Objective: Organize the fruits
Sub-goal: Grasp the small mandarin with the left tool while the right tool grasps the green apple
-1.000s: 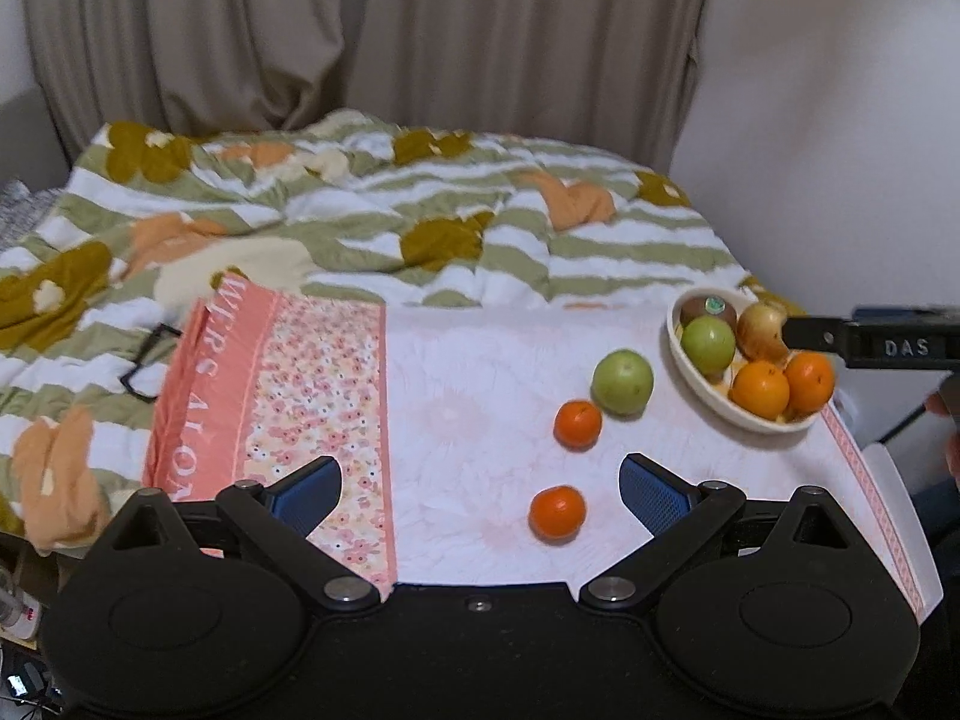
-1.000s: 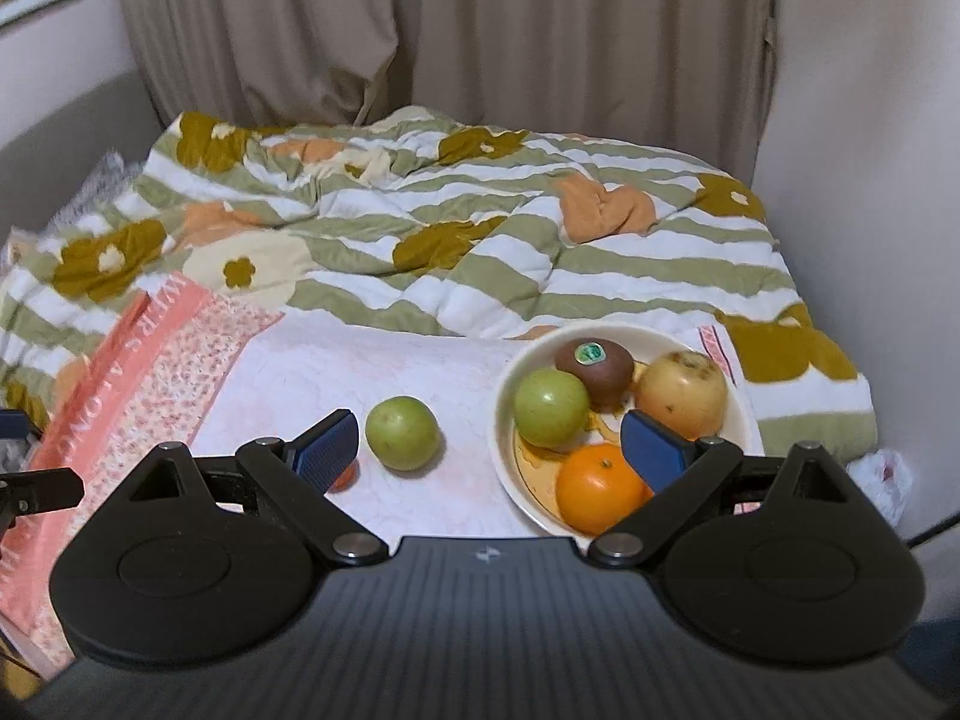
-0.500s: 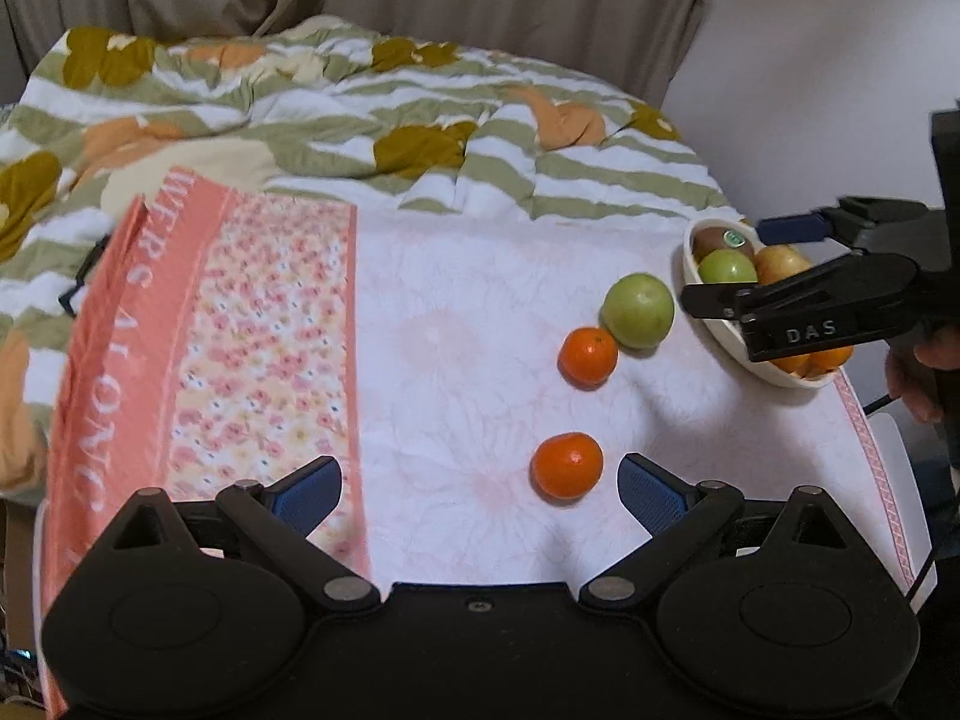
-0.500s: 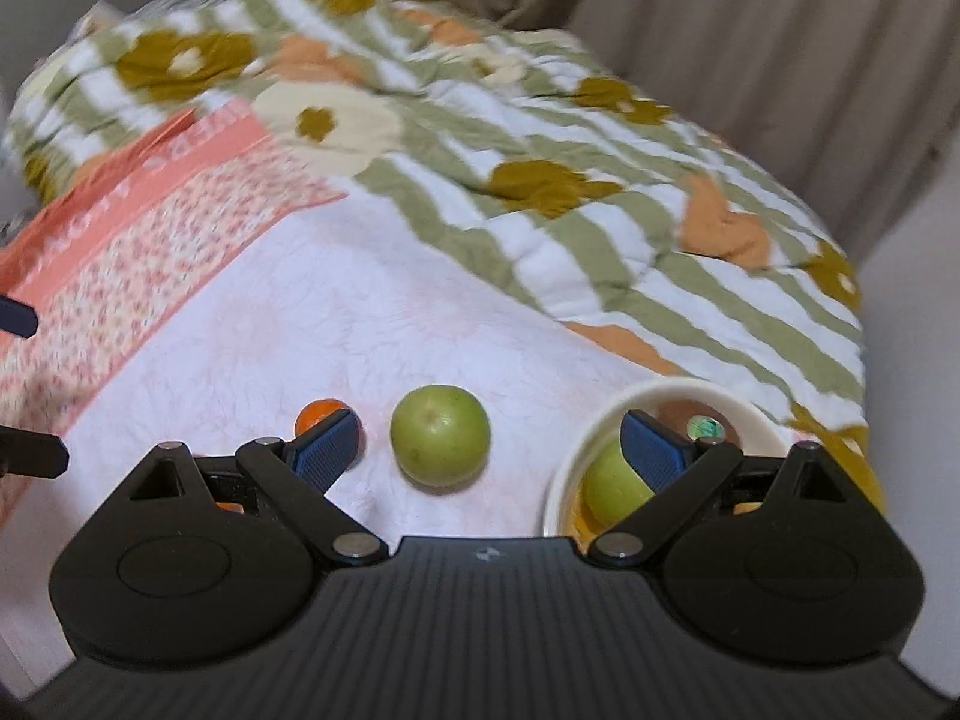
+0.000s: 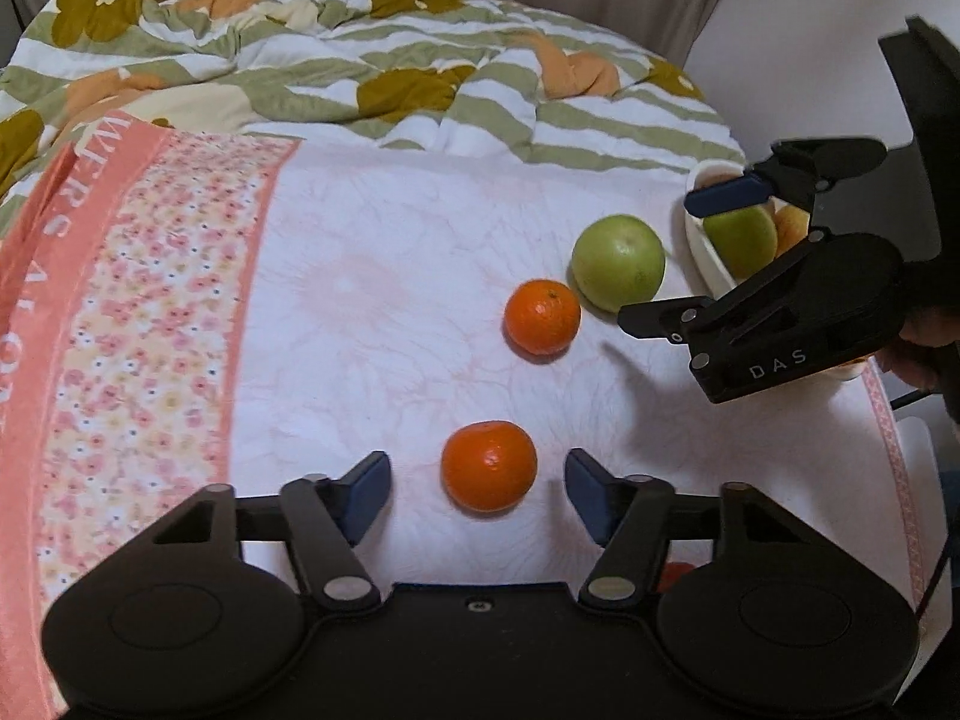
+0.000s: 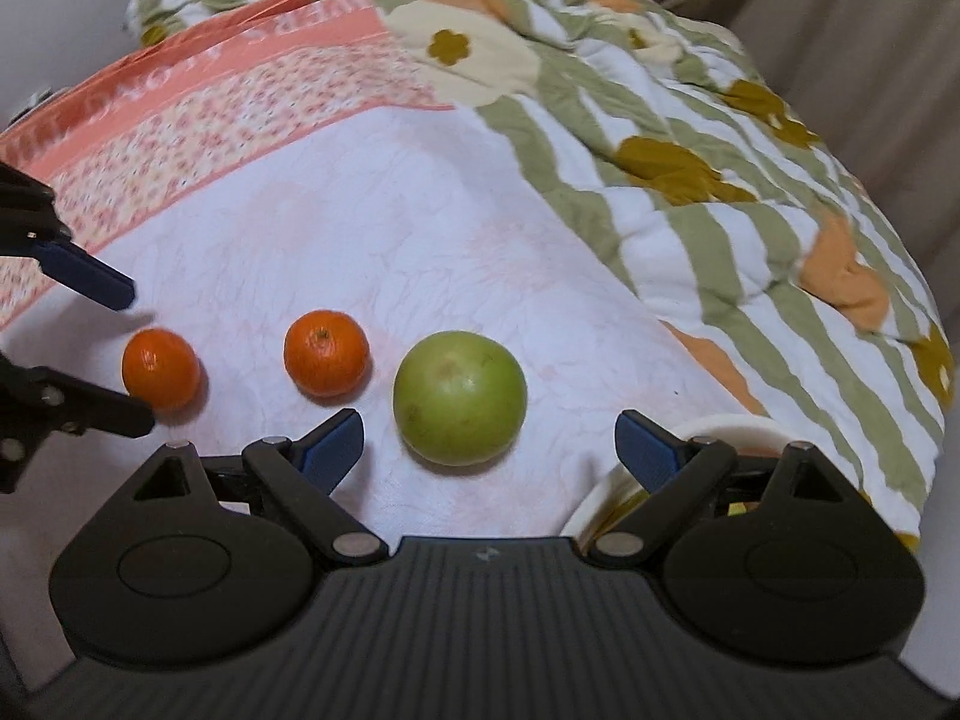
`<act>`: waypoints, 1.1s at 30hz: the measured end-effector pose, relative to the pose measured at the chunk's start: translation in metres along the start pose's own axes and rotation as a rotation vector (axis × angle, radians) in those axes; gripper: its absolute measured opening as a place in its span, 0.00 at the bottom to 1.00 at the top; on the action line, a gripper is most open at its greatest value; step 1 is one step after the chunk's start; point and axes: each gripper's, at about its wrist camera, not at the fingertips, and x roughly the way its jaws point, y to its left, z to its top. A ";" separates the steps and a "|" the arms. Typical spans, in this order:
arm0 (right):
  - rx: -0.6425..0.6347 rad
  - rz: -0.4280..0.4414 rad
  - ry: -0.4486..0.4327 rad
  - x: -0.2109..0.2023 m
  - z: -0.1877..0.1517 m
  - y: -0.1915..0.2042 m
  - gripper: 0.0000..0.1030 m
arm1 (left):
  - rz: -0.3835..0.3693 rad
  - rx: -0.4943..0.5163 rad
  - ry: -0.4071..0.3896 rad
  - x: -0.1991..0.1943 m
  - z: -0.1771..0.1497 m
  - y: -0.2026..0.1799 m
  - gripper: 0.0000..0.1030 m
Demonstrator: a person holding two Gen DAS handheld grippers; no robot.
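Three loose fruits lie on a white cloth: a near mandarin (image 5: 488,466), a second mandarin (image 5: 542,317) and a green apple (image 5: 618,262). My left gripper (image 5: 477,495) is open, its jaws on either side of the near mandarin (image 6: 160,375) without touching it. My right gripper (image 6: 489,450) is open around the green apple (image 6: 459,398), apart from it; it also shows in the left wrist view (image 5: 663,258). A white bowl (image 5: 708,246) at the right holds a green fruit (image 5: 741,240) and others, mostly hidden. The second mandarin (image 6: 326,353) lies between.
A pink floral cloth band (image 5: 120,312) runs along the left. A rumpled green-striped flowered quilt (image 5: 390,72) lies behind. The bowl's rim (image 6: 729,427) sits right beside my right finger. A wall (image 5: 810,30) and curtain stand at the right and back.
Both grippers moved forward and down toward the fruit. The left now brackets the near mandarin; the right swung left from the bowl to bracket the green apple.
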 end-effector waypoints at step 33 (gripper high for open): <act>0.015 0.057 -0.013 0.005 0.001 0.005 0.66 | 0.032 -0.051 -0.003 -0.007 -0.012 0.008 0.40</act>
